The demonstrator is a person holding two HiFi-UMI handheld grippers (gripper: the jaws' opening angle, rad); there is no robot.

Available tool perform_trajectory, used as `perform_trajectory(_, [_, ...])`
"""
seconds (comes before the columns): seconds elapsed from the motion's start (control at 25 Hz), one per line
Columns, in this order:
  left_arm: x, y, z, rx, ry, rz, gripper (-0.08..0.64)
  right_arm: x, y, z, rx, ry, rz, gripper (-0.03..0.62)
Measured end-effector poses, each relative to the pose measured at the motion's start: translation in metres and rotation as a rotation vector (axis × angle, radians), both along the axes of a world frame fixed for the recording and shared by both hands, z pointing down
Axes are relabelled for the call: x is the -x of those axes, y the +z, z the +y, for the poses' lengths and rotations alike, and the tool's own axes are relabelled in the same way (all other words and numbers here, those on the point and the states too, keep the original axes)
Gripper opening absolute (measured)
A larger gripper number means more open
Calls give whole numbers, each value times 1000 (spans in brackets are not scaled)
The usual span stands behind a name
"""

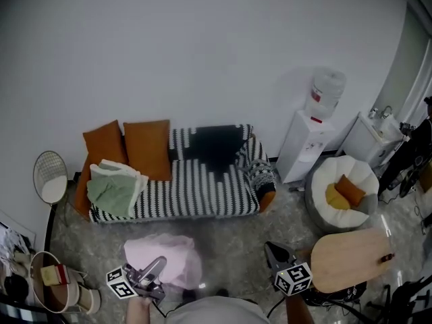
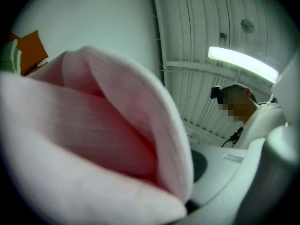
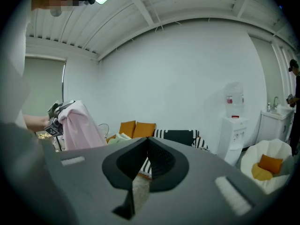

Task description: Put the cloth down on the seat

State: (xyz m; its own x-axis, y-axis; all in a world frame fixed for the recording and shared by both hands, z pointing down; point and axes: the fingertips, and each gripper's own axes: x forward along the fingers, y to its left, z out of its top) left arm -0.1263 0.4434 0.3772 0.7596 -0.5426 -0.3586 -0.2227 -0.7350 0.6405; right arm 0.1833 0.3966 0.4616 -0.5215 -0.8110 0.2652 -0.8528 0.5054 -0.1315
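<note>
My left fingers [image 1: 152,269] gripping soft pink cloth [image 1: 172,256]; black-and-white striped sofa seat [image 1: 202,193] lying straight ahead, well apart; right fingers [image 1: 274,252] closed, empty.

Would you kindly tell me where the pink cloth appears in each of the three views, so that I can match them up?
Head view: the pink cloth is at the bottom, left of centre, below the striped sofa.
Left gripper view: the cloth fills the left and middle.
Right gripper view: the cloth hangs at the left.
Shared landmark: the orange cushions, seen in all three.
</note>
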Motion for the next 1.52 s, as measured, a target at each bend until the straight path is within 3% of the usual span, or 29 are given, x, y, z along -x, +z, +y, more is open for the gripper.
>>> perform_trajectory(0.4, [-36,5,3,-21,-22,-27,92,-28,15,-5,16,-53,21,5])
perform_trajectory(0.84, [-48,12,-19,-8,-17,-41,92,-31,26,-27,37,-68,13,5])
perform_trajectory(1.52, [-30,19,-129,5,48,-31,92,-3,29,-130,52,-35,29,5])
